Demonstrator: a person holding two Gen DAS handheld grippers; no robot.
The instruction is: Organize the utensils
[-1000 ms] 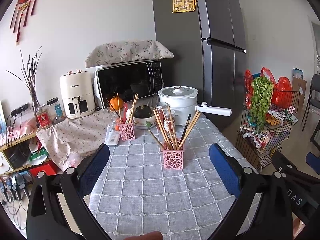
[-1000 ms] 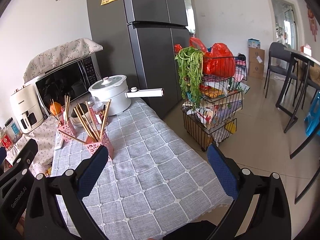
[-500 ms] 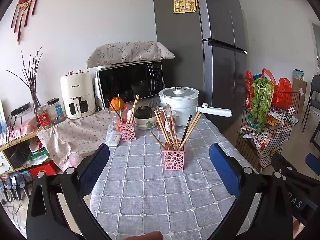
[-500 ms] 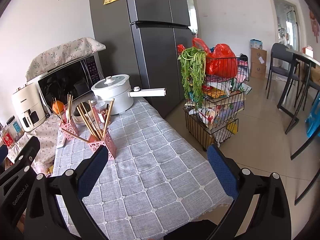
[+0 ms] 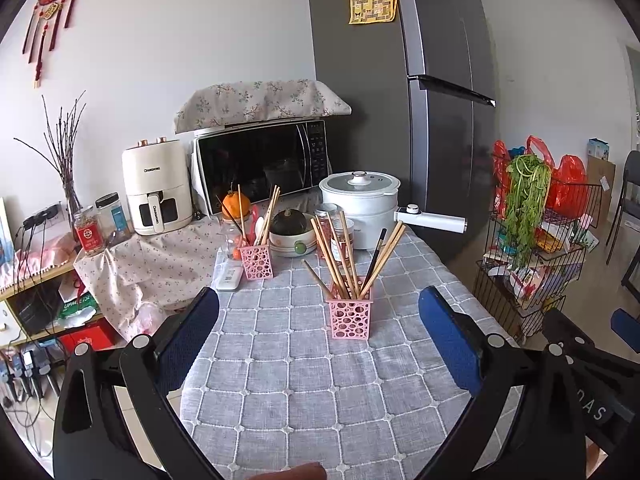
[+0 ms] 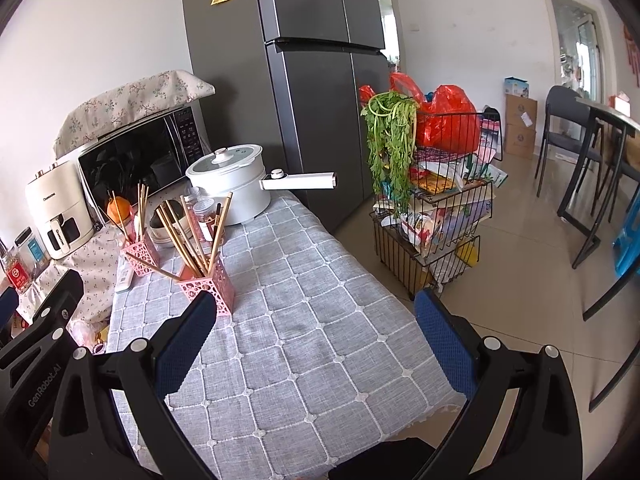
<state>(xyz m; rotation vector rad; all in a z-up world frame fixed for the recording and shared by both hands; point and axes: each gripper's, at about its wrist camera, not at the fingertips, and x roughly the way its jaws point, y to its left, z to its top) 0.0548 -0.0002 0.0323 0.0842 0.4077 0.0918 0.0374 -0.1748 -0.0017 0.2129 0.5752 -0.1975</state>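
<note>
Both our left gripper and right gripper hover spread wide, empty. The near pink perforated plastic holder of wooden chopsticks stands mid-table ahead; we should probably pinch one splayed stick high, lifting straight to avoid tipping it.

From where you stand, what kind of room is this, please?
Most likely a home kitchen with a dining corner: a tall grey fridge, a microwave and an air fryer stand behind a clothed table with chopsticks in pink holders.
</note>
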